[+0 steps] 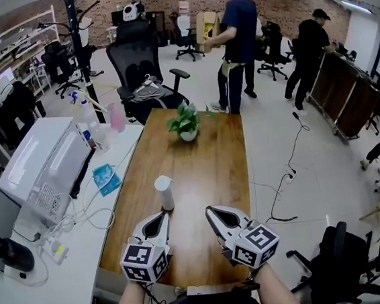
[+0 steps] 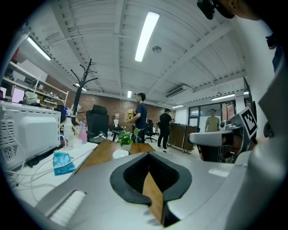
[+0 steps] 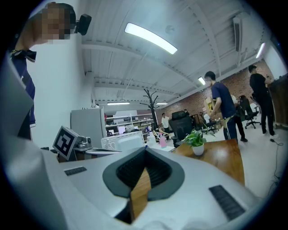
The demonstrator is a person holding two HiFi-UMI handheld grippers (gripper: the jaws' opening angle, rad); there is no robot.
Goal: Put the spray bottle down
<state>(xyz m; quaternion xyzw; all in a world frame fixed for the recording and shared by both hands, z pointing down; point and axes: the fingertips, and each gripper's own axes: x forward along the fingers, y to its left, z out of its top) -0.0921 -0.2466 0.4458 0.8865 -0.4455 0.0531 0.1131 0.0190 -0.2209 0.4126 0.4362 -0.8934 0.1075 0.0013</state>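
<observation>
A clear spray bottle (image 1: 89, 114) with a blue trigger stands on the white side table (image 1: 86, 260) at the left, next to a pink bottle (image 1: 115, 117). Both also show far left in the left gripper view, the spray bottle (image 2: 67, 134) beside the pink bottle (image 2: 83, 133). My left gripper (image 1: 163, 215) and right gripper (image 1: 210, 211) hover side by side over the near end of the wooden table (image 1: 206, 173), far from the bottles. Both are shut with nothing between their jaws, as the left gripper (image 2: 149, 154) and right gripper (image 3: 145, 151) views show. A white cup (image 1: 164, 192) stands just ahead of the left gripper.
A potted plant (image 1: 187, 122) sits at the far end of the wooden table. The side table carries a white appliance (image 1: 43, 163), a blue packet (image 1: 105, 179) and cables. An office chair (image 1: 142, 72) and several people (image 1: 235, 38) are beyond the table.
</observation>
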